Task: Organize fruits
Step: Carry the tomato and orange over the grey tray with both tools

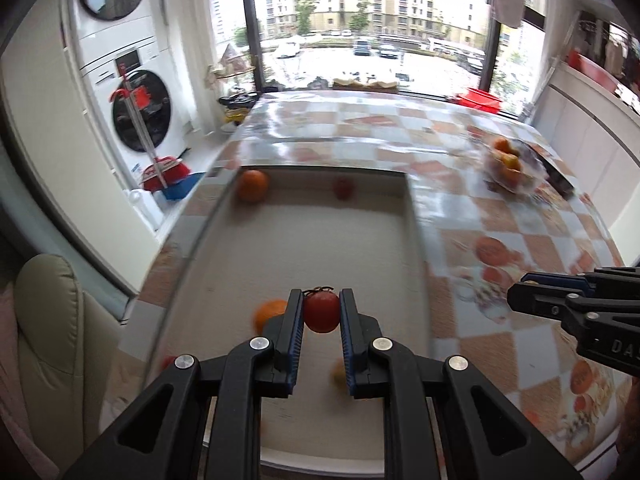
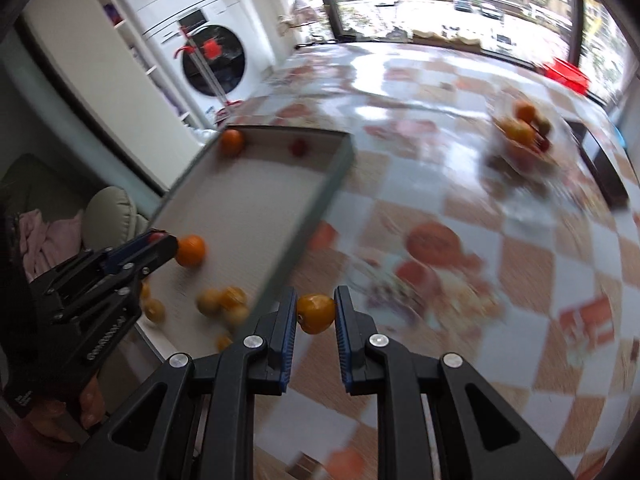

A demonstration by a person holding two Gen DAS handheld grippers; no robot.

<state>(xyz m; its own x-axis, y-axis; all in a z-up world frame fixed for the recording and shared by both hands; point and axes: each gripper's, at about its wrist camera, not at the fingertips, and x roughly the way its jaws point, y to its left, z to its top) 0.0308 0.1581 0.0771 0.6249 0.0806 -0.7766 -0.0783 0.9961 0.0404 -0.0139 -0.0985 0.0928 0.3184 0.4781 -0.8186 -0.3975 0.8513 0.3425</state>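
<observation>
Looking along the left gripper [image 1: 321,316], its blue-padded fingers are clamped on a small red tomato with a dark stem [image 1: 321,312], held above the near half of a shallow white rectangular tray [image 1: 412,216]. A large orange [image 1: 252,186] sits in the tray's far left corner, a small red fruit [image 1: 344,188] lies against its far wall, and another orange [image 1: 267,313] lies just left of the gripper. Toward the far right edge of the checked orange-and-white tabletop [image 1: 460,168] stands a clear glass bowl of oranges [image 1: 510,166].

From the right wrist, the right gripper [image 2: 316,314] is closed on a small yellow-orange citrus fruit [image 2: 316,313], carried over the tabletop just outside the tray's right wall. Several small yellow fruits [image 2: 222,302] cluster at the tray's near end. Background blur suggests motion.

Both tools seem mid-transfer, each carrying one fruit from tray toward bowl. Next, each must reach over the bowl's rim and release low, so that the fruit neither rolls off the pile nor dislodges others.
</observation>
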